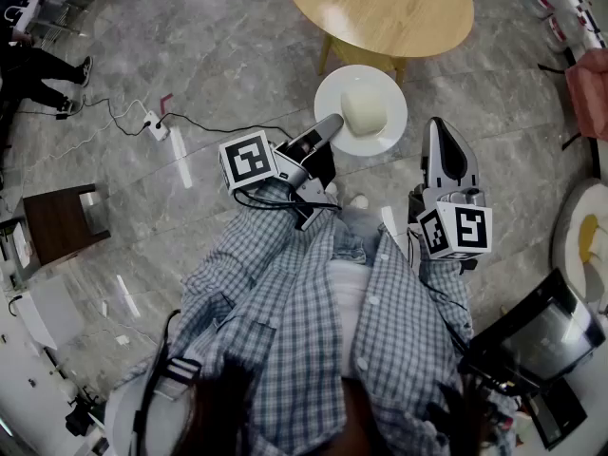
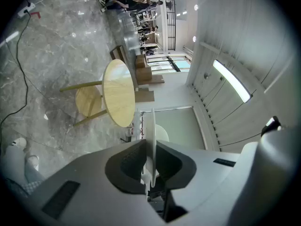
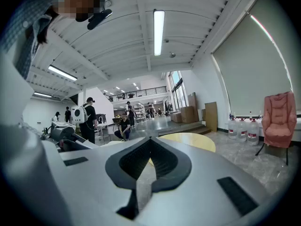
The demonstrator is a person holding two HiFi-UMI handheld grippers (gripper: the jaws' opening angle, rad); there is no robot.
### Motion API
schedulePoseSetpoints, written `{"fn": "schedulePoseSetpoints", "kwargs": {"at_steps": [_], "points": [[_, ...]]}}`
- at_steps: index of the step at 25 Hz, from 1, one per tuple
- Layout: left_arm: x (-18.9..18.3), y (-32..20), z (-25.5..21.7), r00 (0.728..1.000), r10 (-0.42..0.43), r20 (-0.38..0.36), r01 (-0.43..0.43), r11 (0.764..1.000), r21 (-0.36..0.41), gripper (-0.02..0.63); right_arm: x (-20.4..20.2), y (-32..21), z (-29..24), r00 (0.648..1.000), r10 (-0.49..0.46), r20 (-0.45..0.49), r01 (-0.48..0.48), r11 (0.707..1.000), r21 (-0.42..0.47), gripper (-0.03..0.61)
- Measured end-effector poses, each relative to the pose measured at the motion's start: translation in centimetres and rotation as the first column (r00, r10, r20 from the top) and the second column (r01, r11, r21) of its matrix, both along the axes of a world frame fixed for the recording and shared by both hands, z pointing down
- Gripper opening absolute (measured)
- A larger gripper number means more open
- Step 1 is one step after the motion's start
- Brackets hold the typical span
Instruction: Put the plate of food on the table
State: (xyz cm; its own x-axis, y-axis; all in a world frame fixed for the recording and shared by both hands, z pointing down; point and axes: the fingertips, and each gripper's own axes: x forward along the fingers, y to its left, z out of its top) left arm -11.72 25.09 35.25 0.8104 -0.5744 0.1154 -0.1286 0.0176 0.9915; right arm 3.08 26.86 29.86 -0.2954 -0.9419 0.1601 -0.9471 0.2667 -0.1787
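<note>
In the head view my left gripper (image 1: 330,127) is shut on the near rim of a white plate (image 1: 372,139) that carries a pale lump of food (image 1: 365,109). The plate hangs level over the floor, just short of the round wooden table (image 1: 380,8). Seen from the left gripper view, the plate (image 2: 153,126) stands edge-on, pinched between the dark pads of that gripper (image 2: 149,145), with the table (image 2: 117,98) ahead. My right gripper (image 1: 440,131) is beside the plate on the right, apart from it. Its jaws (image 3: 150,138) are shut on nothing, and the table (image 3: 195,141) lies beyond them.
A power strip with cables (image 1: 157,126) lies on the grey floor at left, near a small brown stand (image 1: 59,221). A pink chair (image 3: 277,119) and water bottles (image 3: 242,126) stand at right. Black equipment (image 1: 537,335) sits close at lower right. People stand far off (image 3: 88,117).
</note>
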Motion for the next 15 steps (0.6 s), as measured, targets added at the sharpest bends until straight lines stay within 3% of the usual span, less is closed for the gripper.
{"fn": "schedulePoseSetpoints", "kwargs": {"at_steps": [5,10,15], "points": [[0.33,0.11,-0.26,1.000,0.005,-0.011,-0.005,1.000,0.006,0.029,0.00,0.08,0.16,1.000,0.004,-0.005,-0.004,1.000,0.004,0.008],[0.15,0.11,0.11,1.000,0.012,0.009,-0.012,1.000,0.012,0.029,-0.11,0.12,0.26,0.996,0.019,-0.085,-0.017,1.000,0.018,0.008],[0.11,0.19,0.29,1.000,0.011,0.007,-0.011,1.000,0.007,0.029,0.32,0.36,0.45,0.997,0.041,-0.069,-0.040,0.999,0.016,0.008]]}}
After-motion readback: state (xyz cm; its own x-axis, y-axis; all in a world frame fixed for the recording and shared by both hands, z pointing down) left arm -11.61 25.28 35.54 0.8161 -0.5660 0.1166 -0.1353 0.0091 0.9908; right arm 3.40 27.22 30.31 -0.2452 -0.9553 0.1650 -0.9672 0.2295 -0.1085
